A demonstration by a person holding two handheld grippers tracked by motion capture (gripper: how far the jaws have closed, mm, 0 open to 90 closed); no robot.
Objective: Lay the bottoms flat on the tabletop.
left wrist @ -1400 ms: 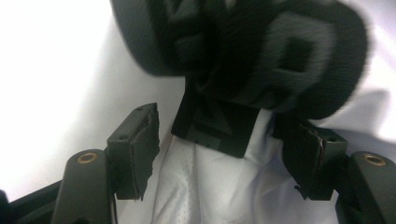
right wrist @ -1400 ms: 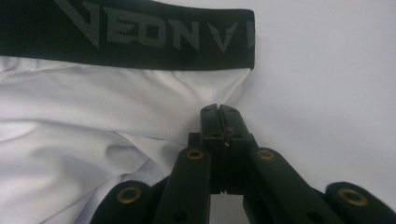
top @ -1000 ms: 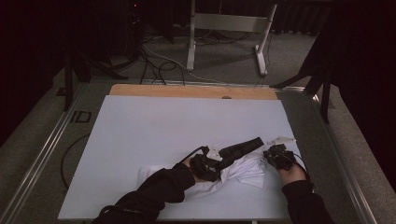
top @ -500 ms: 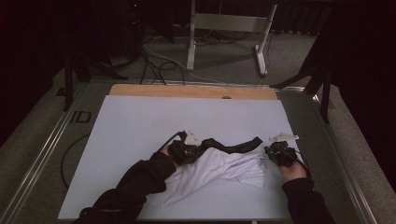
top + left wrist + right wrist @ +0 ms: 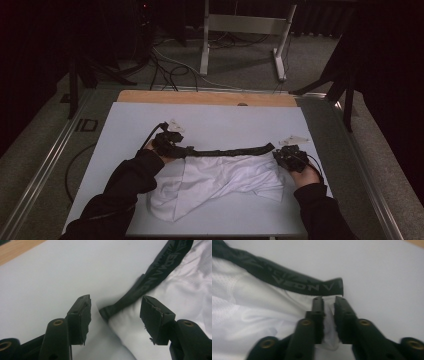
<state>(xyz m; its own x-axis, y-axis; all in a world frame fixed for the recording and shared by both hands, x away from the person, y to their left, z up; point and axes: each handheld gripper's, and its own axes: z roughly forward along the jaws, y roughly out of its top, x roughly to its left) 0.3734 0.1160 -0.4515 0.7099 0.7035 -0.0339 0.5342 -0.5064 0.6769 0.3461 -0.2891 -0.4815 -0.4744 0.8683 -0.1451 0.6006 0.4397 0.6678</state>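
We dragged the left gripper (image 5: 181, 149) toward 10 o'clock, stretching the waistband (image 5: 227, 150) flat; its fingers just released, while the right gripper (image 5: 280, 156) seemingly still pinches white shorts (image 5: 220, 180) fabric.

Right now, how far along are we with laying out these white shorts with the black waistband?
Done: the black waistband lies stretched straight across the white mat. In hand: the left gripper has just been opening and stands clear of the band's end; the right gripper has a fold of white fabric between its easing jaws. Left: the white shorts lie bunched and creased below, likely needing smoothing.
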